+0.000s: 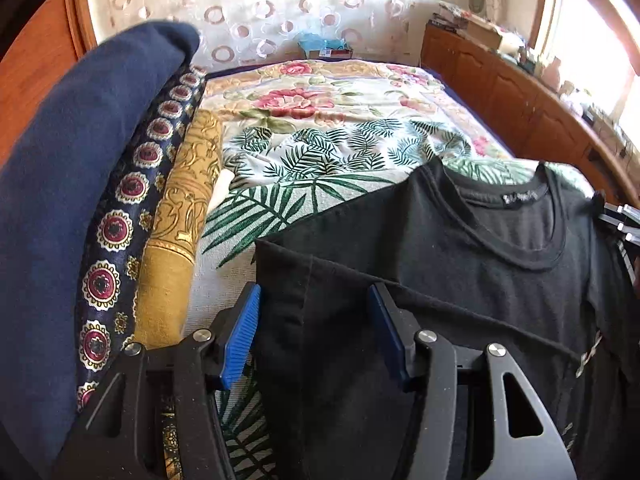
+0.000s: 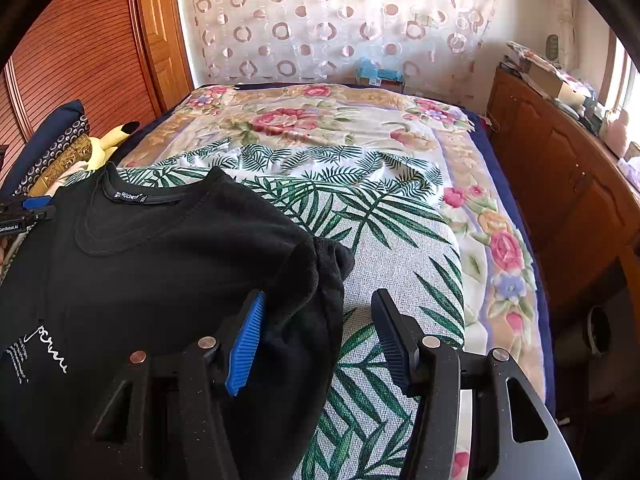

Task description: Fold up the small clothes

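A small black T-shirt [image 1: 460,264] lies on a palm-leaf cloth on the bed, collar away from me; it also shows in the right wrist view [image 2: 168,264] with white print at the lower left. My left gripper [image 1: 314,332] is open, its blue pads on either side of the shirt's left sleeve edge. My right gripper [image 2: 318,340] is open over the bunched right sleeve [image 2: 332,260], with sleeve cloth between the jaws. The other gripper shows at the edge of each view, the right one in the left wrist view [image 1: 622,220] and the left one in the right wrist view [image 2: 28,208].
The palm-leaf cloth [image 2: 400,240] lies on a floral blanket [image 2: 320,120]. Blue and gold pillows [image 1: 80,200] are stacked at the left. A wooden cabinet [image 2: 560,184] with clutter runs along the right. A yellow plush toy [image 2: 108,144] sits by the pillows.
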Motion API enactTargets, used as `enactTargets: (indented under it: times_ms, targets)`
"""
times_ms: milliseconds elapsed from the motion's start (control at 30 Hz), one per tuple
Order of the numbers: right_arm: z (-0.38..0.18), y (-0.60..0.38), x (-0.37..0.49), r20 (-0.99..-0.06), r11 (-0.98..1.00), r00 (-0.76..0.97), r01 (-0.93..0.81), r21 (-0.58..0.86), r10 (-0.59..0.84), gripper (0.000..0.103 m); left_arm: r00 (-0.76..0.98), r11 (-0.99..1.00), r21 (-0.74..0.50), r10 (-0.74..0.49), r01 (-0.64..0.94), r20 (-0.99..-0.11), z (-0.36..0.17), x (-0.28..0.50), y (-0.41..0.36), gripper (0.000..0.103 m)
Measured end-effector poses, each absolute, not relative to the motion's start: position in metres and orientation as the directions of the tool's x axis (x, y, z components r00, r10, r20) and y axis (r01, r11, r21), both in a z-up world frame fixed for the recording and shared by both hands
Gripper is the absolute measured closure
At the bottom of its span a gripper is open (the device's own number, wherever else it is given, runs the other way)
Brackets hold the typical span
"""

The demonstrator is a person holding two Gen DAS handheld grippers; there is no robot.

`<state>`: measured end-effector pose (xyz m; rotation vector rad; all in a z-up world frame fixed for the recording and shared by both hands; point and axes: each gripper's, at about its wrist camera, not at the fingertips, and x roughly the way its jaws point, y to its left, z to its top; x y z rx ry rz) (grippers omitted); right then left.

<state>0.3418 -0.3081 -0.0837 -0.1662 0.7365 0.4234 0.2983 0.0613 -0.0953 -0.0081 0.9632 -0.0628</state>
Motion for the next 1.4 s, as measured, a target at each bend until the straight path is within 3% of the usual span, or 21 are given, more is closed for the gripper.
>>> enactTargets:
  times_ms: [100,133,167,233,300,500,667,1033,1200,1400]
  targets:
    - [-0.084,-0.307,0.342,-0.68,0.892,0.653,-0.452,0.002,0.333,0.05,0.571,0.998,-0.034,-0.053,0.044,-0.819,-0.093,0.296,0.061,0.077]
    - [-0.083,-0.306,0.341,-0.678,0.884,0.648,-0.467,0.005,0.346,0.062,0.567,0.998,-0.04,-0.059,0.046,-0.822,-0.092,0.295,0.061,0.092]
    - [-0.083,-0.305,0.34,-0.676,0.874,0.639,-0.486,0.014,0.367,0.07,0.564,0.998,-0.047,-0.067,0.05,-0.823,-0.091,0.294,0.061,0.095]
    - [-0.083,-0.3,0.339,-0.679,0.86,0.624,-0.509,0.021,0.386,0.09,0.576,0.996,-0.056,-0.082,0.062,-0.814,-0.086,0.288,0.059,0.096]
    - [-0.08,-0.298,0.338,-0.692,0.864,0.617,-0.502,0.018,0.374,0.096,0.612,0.995,-0.065,-0.096,0.074,-0.785,-0.073,0.276,0.057,0.097]
    - [-0.036,-0.306,0.299,-0.583,0.858,0.691,-0.513,0.021,0.427,0.097,0.734,0.994,-0.011,-0.091,0.113,-0.673,-0.015,0.222,0.045,0.097]
    - [-0.016,-0.309,0.251,-0.545,0.851,0.715,-0.525,-0.004,0.438,0.097,0.776,0.992,-0.009,-0.106,0.128,-0.622,0.009,0.174,0.051,0.097]
    - [-0.054,-0.341,0.139,-0.485,0.846,0.72,-0.526,0.085,0.496,0.097,0.791,0.992,-0.04,-0.123,0.123,-0.599,-0.016,0.069,0.065,0.097]
    - [-0.082,-0.367,0.105,-0.488,0.858,0.719,-0.494,0.142,0.495,0.097,0.795,0.986,-0.122,-0.163,0.112,-0.584,-0.034,0.02,0.073,0.097]
    - [-0.088,-0.381,0.073,-0.495,0.868,0.725,-0.475,0.143,0.479,0.097,0.807,0.986,-0.125,-0.165,0.114,-0.567,-0.036,-0.003,0.069,0.097]
